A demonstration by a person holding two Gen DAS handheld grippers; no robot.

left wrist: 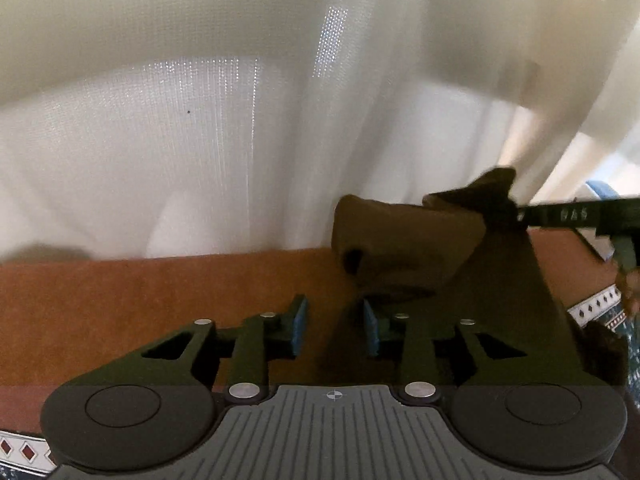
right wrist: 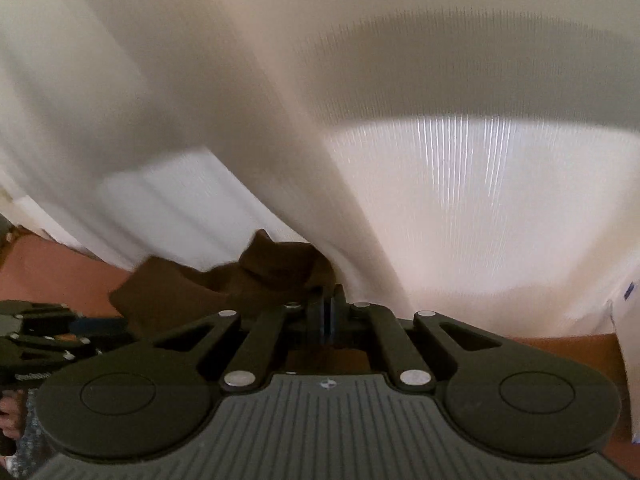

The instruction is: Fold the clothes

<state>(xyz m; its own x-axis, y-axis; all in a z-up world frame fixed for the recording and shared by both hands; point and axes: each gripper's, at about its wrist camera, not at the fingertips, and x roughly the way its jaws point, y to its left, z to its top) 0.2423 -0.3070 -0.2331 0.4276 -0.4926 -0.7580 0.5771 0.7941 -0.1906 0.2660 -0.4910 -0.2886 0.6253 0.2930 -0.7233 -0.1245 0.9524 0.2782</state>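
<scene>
White curtain (left wrist: 200,100) fills the background; on the orange surface (left wrist: 120,292), right tongs (right wrist: 329,314) pinch the brown garment (right wrist: 276,268), its lower part hidden; left tongs (left wrist: 335,326) stand apart, gripping nothing.

The brown garment (left wrist: 404,240) runs under the left gripper (left wrist: 335,326) at lower centre of the left wrist view, so its near edge is hidden there. At that frame's right edge the right gripper (left wrist: 516,216) is cut off; only one dark finger shows. In the right wrist view the white curtain (right wrist: 200,120) is smeared by blur. At that view's lower left edge a hand (right wrist: 10,416) is cropped to a few fingertips.
</scene>
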